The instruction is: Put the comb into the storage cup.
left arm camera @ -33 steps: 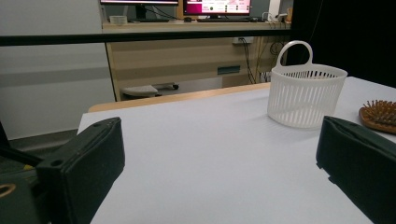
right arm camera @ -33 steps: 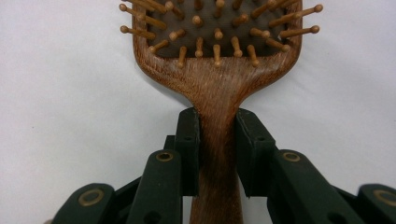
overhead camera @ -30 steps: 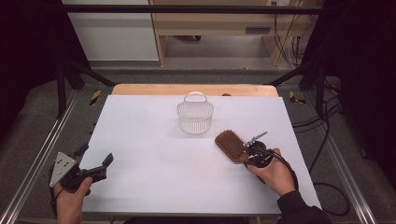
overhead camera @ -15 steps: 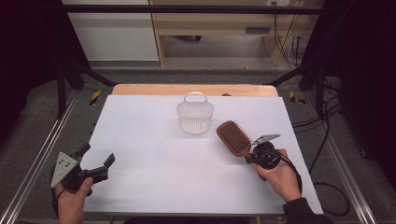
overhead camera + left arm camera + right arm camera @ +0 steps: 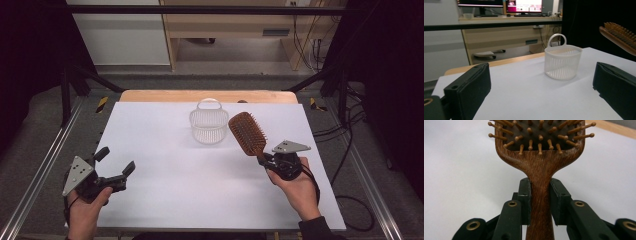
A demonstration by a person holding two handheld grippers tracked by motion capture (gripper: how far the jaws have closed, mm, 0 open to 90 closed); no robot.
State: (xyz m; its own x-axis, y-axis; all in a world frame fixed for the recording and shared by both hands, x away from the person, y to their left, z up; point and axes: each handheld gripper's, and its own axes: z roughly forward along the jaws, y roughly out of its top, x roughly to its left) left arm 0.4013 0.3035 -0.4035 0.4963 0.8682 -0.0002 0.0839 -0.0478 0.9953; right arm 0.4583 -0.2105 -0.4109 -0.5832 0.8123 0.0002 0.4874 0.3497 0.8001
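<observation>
White tabletop (image 5: 165, 200). Slotted basket (image 5: 208, 125), upper centre: light, easily tipped. Wooden hairbrush (image 5: 247, 133), right of centre, raised: rigid, best gripped by its handle, where right gripper (image 5: 267, 161) fingers clamp it. Left gripper (image 5: 116, 167), lower left: fingers wide, empty.

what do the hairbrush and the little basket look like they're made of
The hairbrush looks like dark brown wood with a matte finish: grain streaks run along its handle, and its bristles look like lighter wooden pins with rounded tips. The basket seems to be translucent white plastic, judging by its thin moulded slats and loop handle.
</observation>
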